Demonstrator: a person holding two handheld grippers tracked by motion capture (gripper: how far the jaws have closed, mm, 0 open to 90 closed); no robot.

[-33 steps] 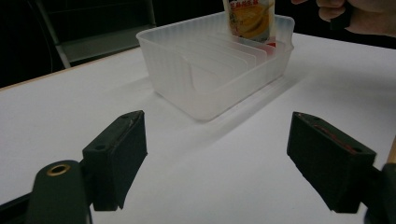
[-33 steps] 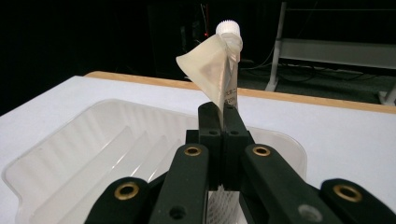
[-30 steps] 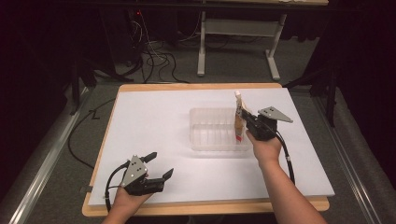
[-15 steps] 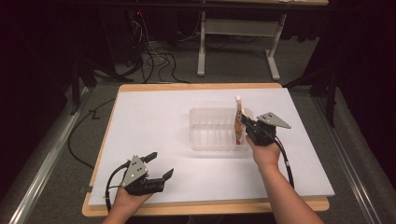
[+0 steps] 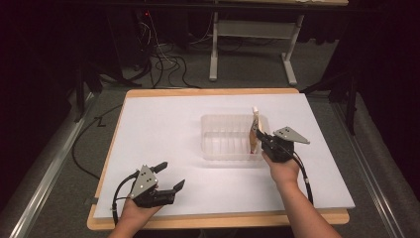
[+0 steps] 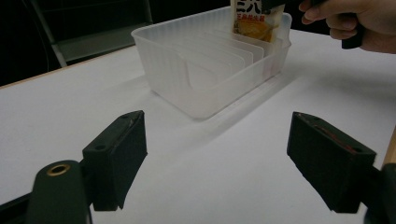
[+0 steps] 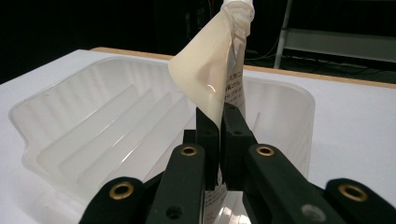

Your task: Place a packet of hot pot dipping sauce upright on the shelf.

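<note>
Two risks stand out to me from here. My right tongs [image 5: 257, 135] are clenched on a flat sauce packet [image 5: 254, 130], pinching it low on its body, so the upper part curls over and flops to one side. If I lower it like that, the bent top or the bottom edge could catch on a divider rib and buckle instead of sliding into a slot. The other risk is the clear plastic bin [image 5: 218, 148] itself: it looks light and sits loose on the white surface [image 5: 163, 124], so a sideways push from the packet could skid or tip it.

The packet stands upright at the bin's right end, its lower edge already down among the ribs as far as I can judge; whether it touches the floor of the bin I cannot tell. The bin is split by thin upright dividers into narrow slots, and every other slot I can see is empty.

My left tongs [image 5: 172, 176] rest near the front edge of the surface, released and holding nothing, well apart from the bin.
</note>
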